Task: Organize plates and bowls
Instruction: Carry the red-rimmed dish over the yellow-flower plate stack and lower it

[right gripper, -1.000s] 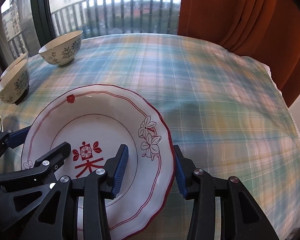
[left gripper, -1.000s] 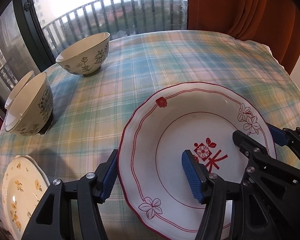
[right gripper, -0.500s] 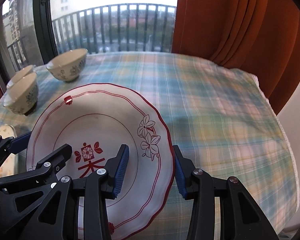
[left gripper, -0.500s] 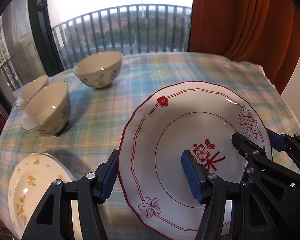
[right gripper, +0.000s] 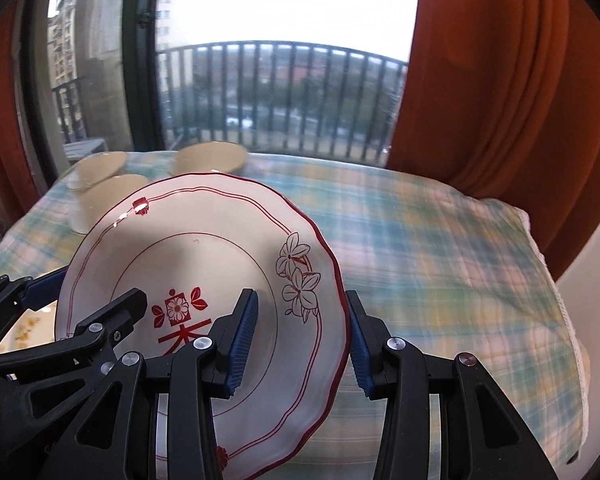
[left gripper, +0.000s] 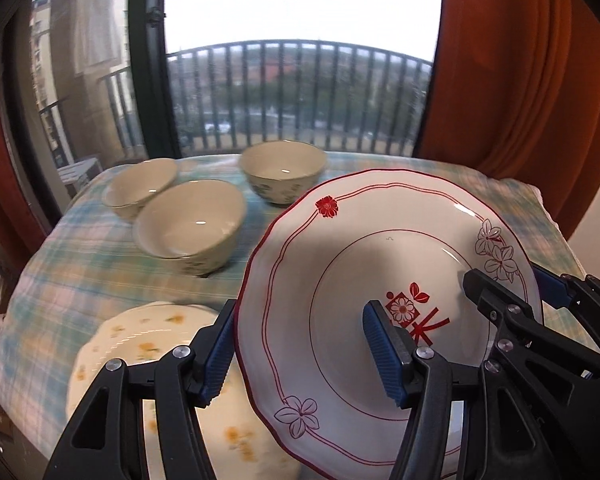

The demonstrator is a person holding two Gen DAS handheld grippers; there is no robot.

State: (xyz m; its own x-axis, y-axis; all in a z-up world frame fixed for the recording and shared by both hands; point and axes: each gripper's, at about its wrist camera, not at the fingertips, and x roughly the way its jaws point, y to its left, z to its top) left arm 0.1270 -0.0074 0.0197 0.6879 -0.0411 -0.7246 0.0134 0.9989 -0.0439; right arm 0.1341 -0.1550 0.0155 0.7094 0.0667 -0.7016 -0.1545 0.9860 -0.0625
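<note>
A white plate with red trim and a red flower mark point(left gripper: 364, 272) is held off the table, tilted up toward the cameras. My left gripper point(left gripper: 300, 344) is shut on its left rim. My right gripper point(right gripper: 300, 334) is shut on its right rim; the plate also shows in the right wrist view point(right gripper: 204, 280). A cream plate with yellow flowers point(left gripper: 148, 364) lies on the table below and to the left. Three cream bowls point(left gripper: 192, 228) point(left gripper: 140, 188) point(left gripper: 282, 176) stand at the far left of the table.
The table carries a checked green and yellow cloth point(right gripper: 440, 264). Orange curtains point(right gripper: 500, 92) hang at the right, and a window with a balcony railing point(left gripper: 292, 96) is behind the table. The table's right edge drops off near the wall.
Both grippers have lifted the red-trimmed plate up and back from the table and tilted it. The bowls and the yellow-flowered plate now sit lower and farther in view.
</note>
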